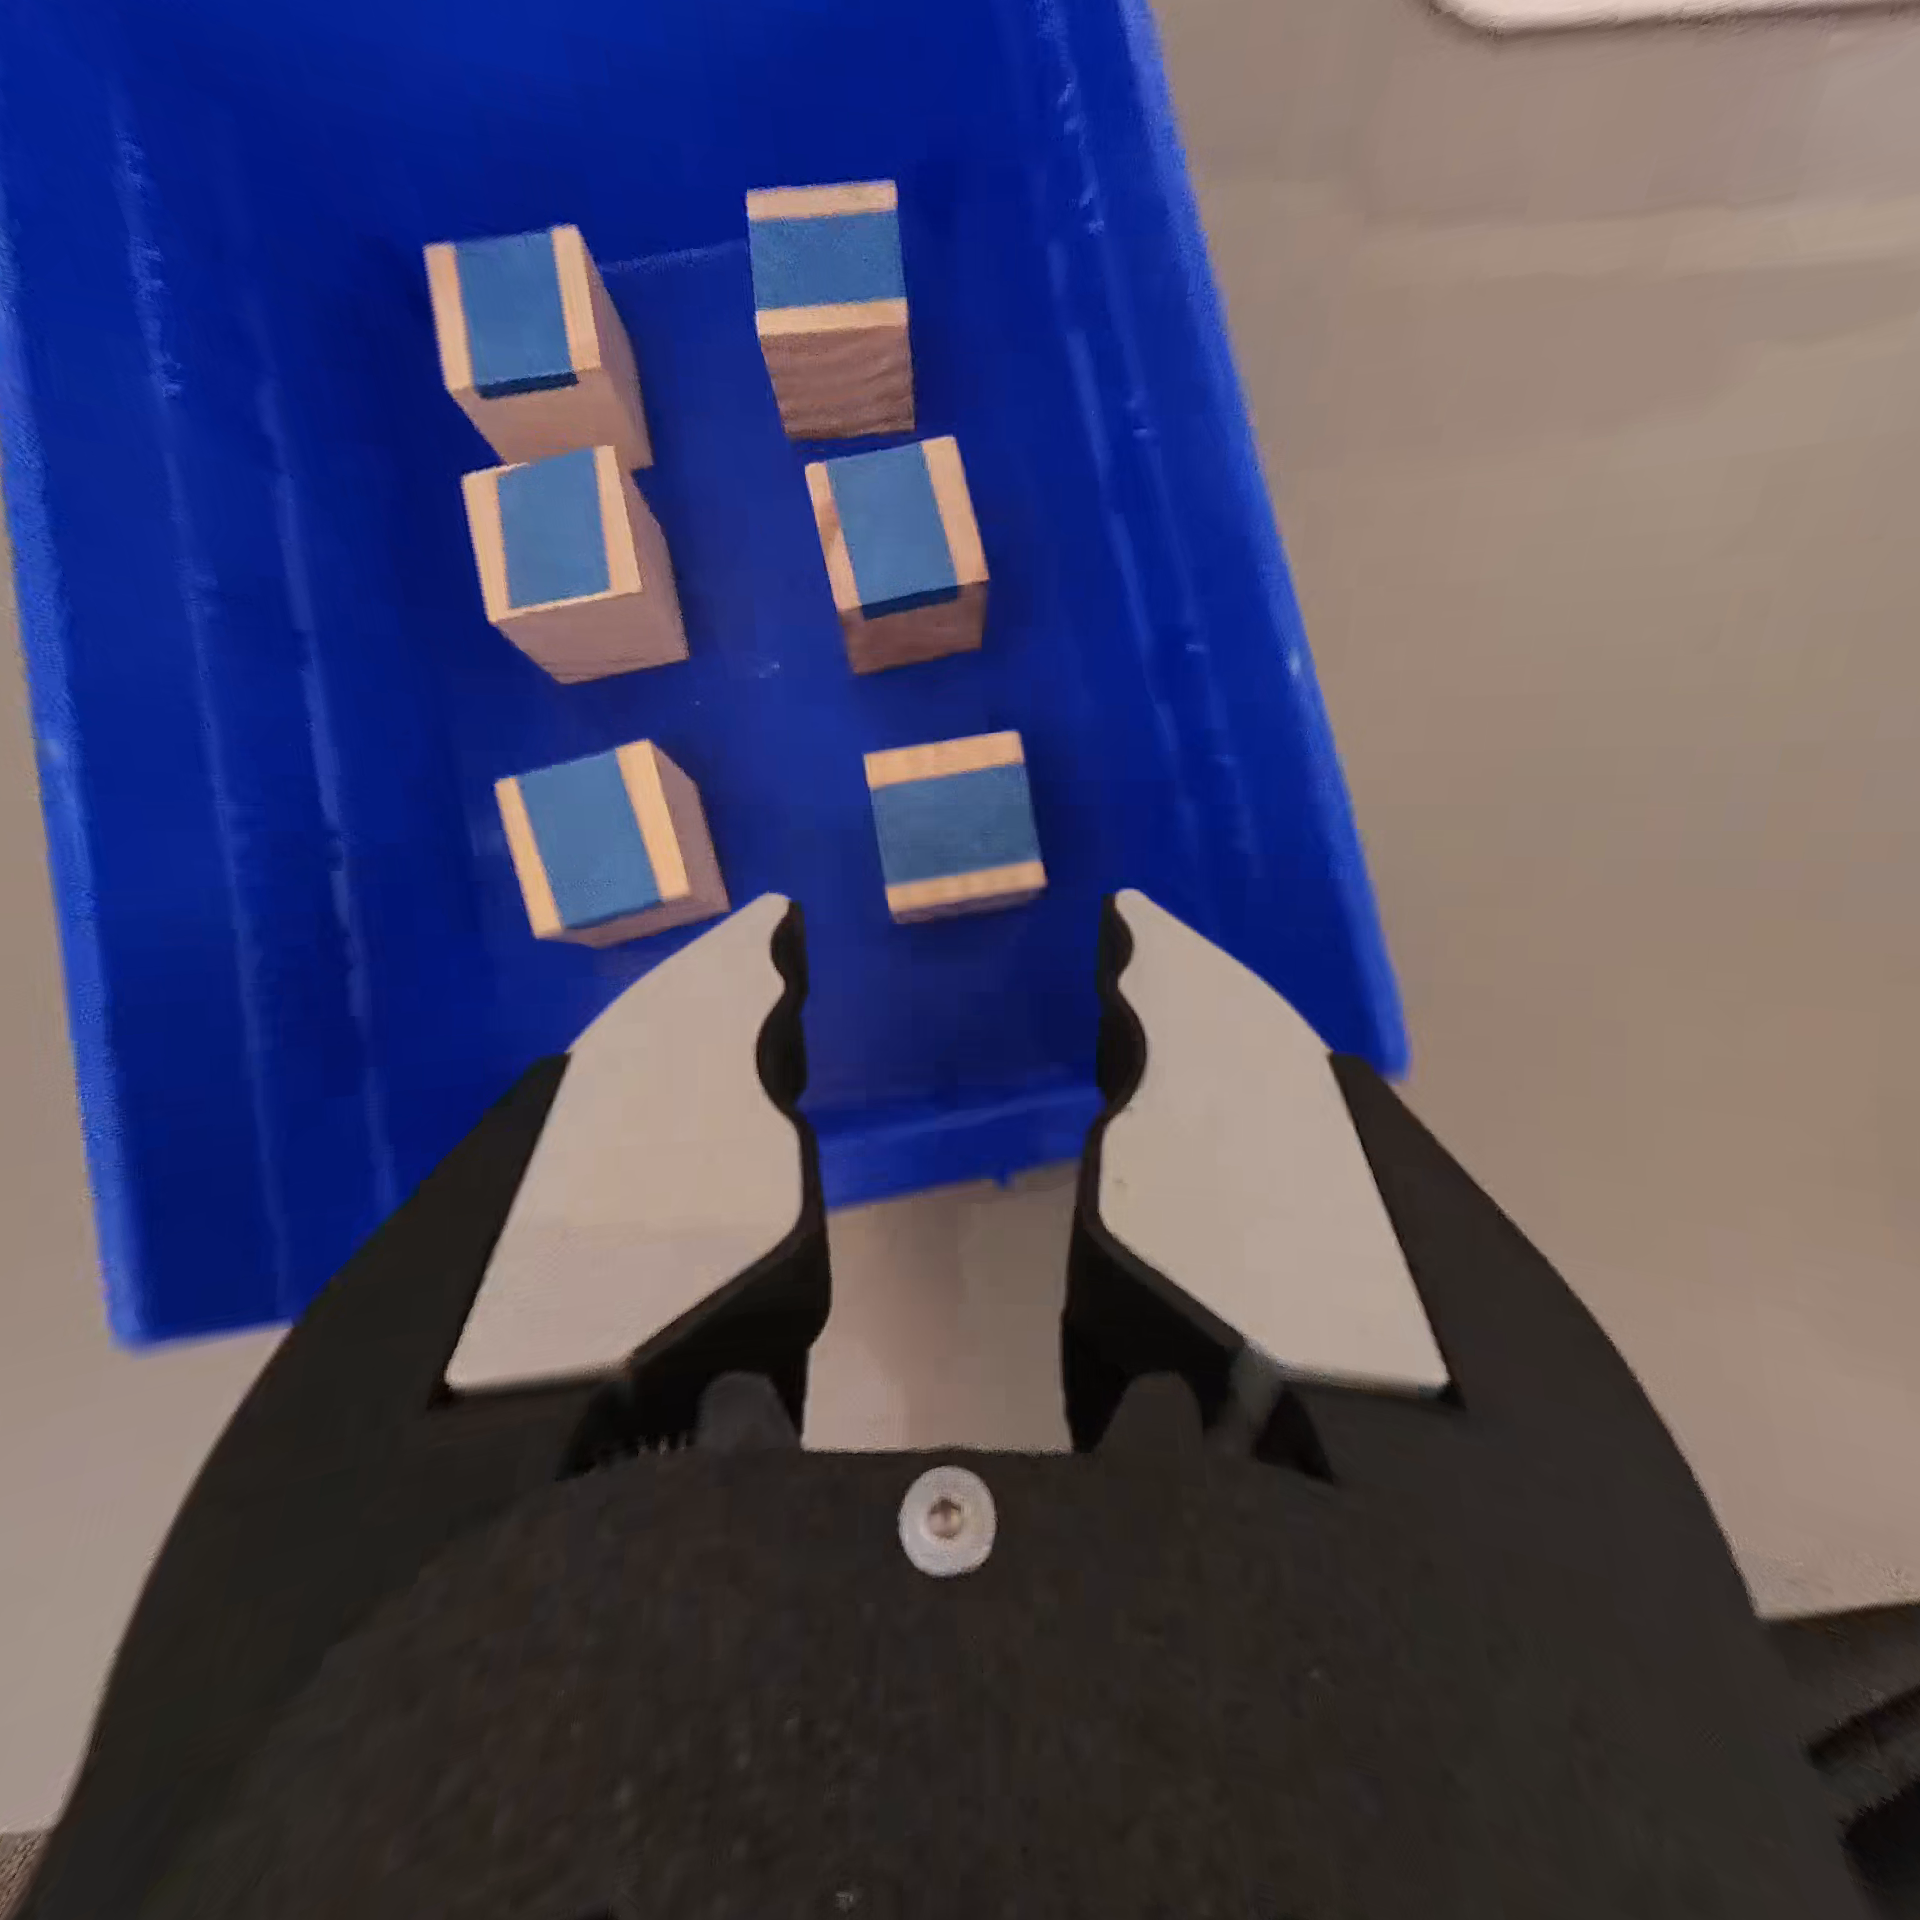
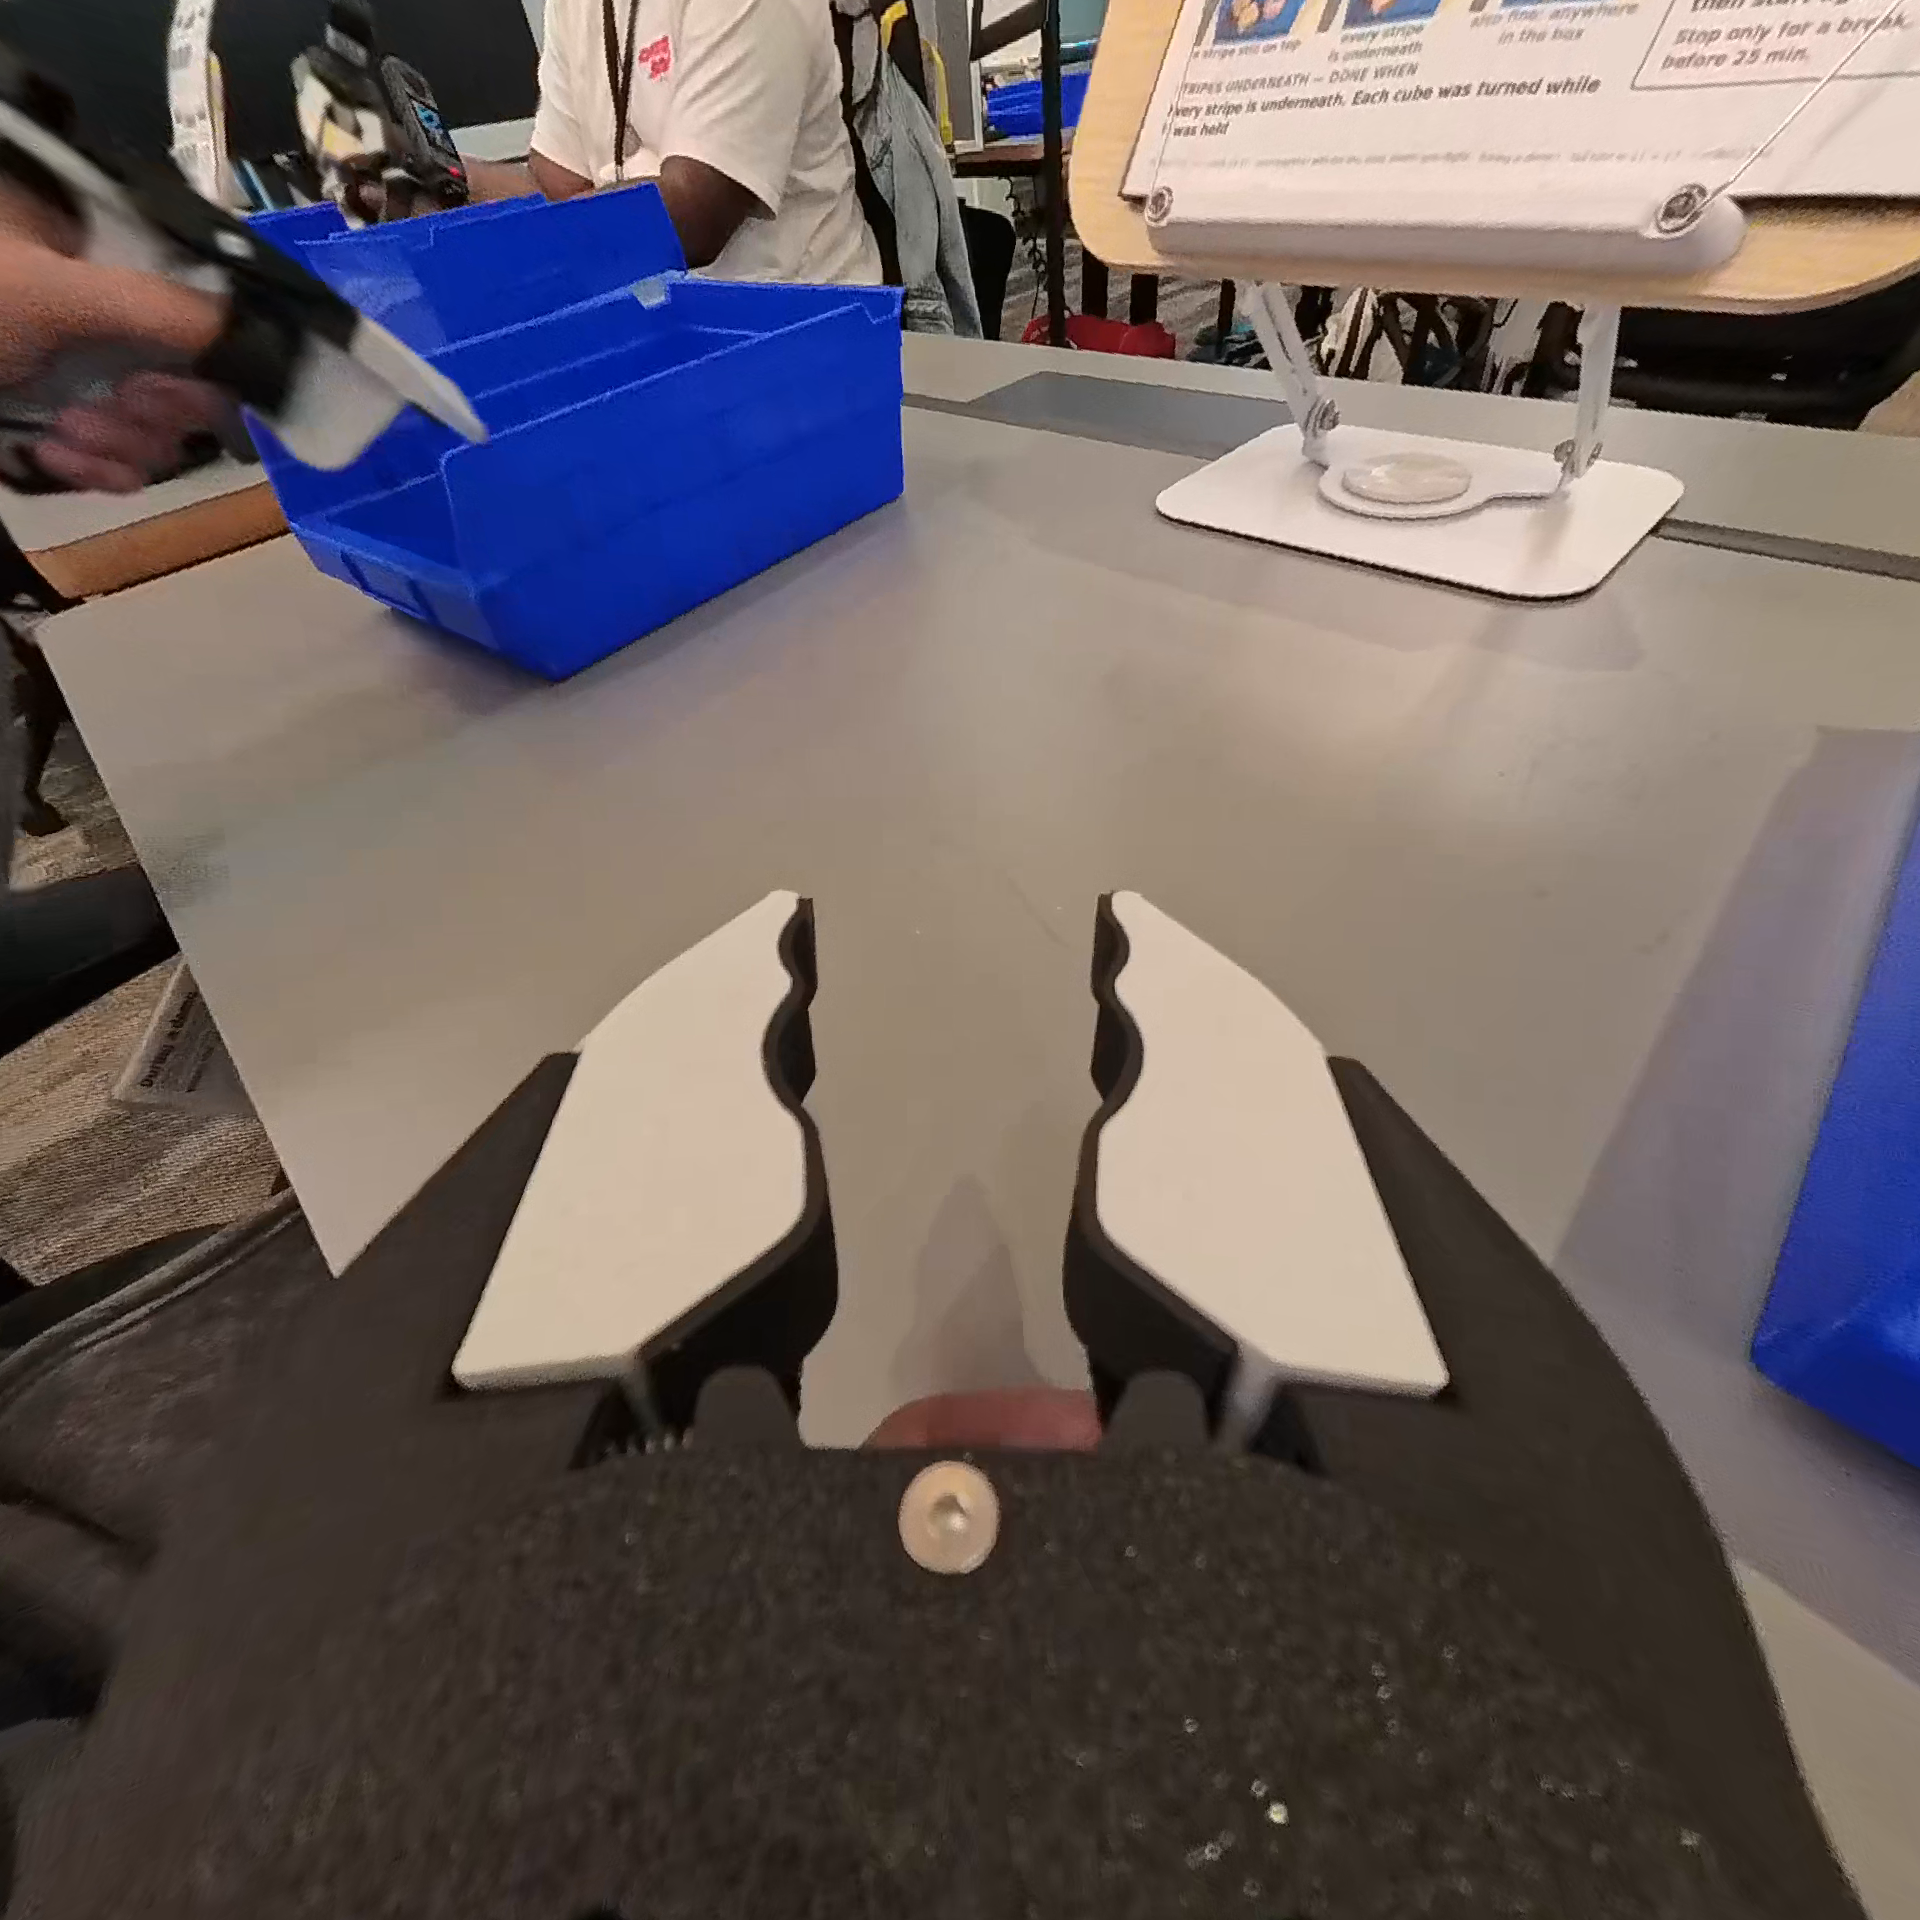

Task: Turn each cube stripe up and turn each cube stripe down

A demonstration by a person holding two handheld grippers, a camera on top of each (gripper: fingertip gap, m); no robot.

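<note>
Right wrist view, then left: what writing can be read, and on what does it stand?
Printed sheet on the white stand: several lines, wording not copied here.
White shirt: red print, blurred.
Floor label: too blurred.
Left wrist view: none on the cubes or blue bin.

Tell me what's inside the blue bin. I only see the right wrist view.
Observer: Six cubes sit on the floor of the bin, in two columns of three.
Operator: Are the stripes up?
Observer: Yes, all six show a blue stripe on top.
Operator: Is the left gripper holding one?
Observer: No. The left gripper is open and empty, just short of the nearest two.
</note>
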